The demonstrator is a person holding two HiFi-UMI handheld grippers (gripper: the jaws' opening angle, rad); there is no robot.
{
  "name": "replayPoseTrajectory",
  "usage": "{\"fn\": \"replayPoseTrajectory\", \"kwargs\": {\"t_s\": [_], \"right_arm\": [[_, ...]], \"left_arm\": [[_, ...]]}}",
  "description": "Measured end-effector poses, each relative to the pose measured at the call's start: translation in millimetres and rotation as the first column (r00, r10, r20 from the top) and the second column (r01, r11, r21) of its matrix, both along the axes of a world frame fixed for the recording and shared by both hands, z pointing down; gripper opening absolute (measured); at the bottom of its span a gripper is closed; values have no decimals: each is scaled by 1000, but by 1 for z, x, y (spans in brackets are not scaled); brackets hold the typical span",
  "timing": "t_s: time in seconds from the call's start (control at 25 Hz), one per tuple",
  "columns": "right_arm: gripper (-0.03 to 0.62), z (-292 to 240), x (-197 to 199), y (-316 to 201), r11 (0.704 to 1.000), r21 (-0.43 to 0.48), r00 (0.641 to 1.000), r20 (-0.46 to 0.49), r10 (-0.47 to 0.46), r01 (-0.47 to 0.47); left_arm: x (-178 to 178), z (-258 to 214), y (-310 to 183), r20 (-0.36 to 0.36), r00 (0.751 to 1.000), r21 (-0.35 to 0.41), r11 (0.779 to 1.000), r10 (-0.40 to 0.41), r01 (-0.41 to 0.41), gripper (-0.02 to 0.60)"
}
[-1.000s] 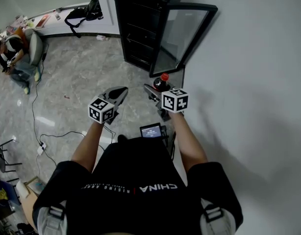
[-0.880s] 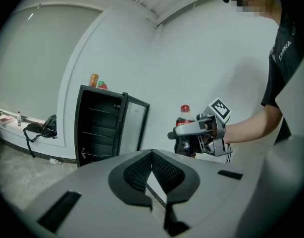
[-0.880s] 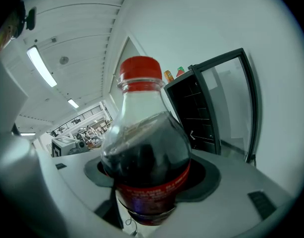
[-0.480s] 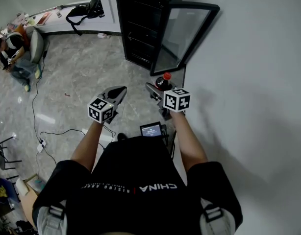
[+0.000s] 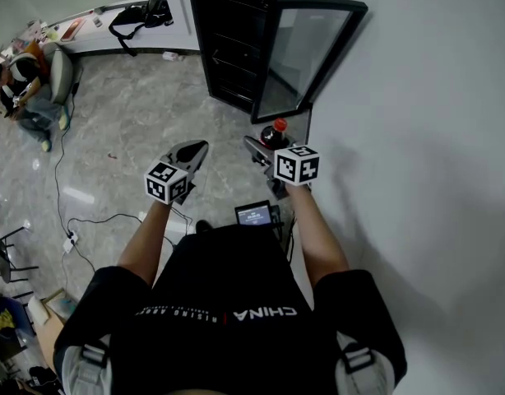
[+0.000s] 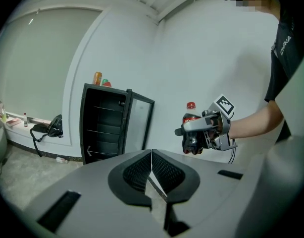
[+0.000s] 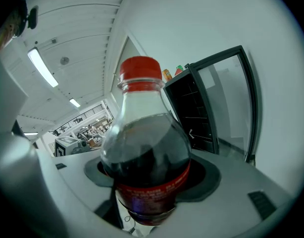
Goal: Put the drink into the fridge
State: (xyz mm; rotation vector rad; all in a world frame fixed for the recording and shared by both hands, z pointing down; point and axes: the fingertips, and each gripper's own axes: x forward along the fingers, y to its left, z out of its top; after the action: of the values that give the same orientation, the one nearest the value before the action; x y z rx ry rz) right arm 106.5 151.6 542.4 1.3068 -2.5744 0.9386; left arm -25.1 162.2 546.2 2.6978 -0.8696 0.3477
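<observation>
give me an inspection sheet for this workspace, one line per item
surface: glossy grey stone floor
job's things: cola bottle, red cap, upright in the right tool; black fridge, glass door open
clutter: black bag on the ledge by the wall; bottles on the fridge top
grippers: left tool shut, empty; right tool shut on the cola bottle
cables: black cable trailing across the floor to a power strip
surroundings: white wall on the right; seated person far left

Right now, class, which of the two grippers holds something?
The right gripper, shut on the red-capped plastic cola bottle; the left gripper is shut and empty.
</observation>
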Motion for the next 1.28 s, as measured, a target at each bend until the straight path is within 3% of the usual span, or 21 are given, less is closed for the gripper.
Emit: {"fn": "replayPoseTrajectory", "kwargs": {"t_s": [0.36, 0.56, 0.84, 1.28], "right_arm": [[324, 12, 27, -7, 999, -4, 999, -7, -54, 54], [324, 28, 32, -21, 998, -34, 999, 10, -48, 48], [324, 33, 33, -68, 999, -35, 1000, -7, -5, 5], [324, 13, -6, -167, 996, -30, 996, -22, 83, -84]], "left_arm": [[11, 2, -6, 48, 996, 7, 997, -72, 72, 12], [19, 20, -14, 80, 995, -7, 999, -53, 54, 12], [19, 28, -75, 56, 998, -3, 1000, -17, 17, 12], [-12, 11, -189, 24, 997, 3, 997, 72, -72, 14]]}}
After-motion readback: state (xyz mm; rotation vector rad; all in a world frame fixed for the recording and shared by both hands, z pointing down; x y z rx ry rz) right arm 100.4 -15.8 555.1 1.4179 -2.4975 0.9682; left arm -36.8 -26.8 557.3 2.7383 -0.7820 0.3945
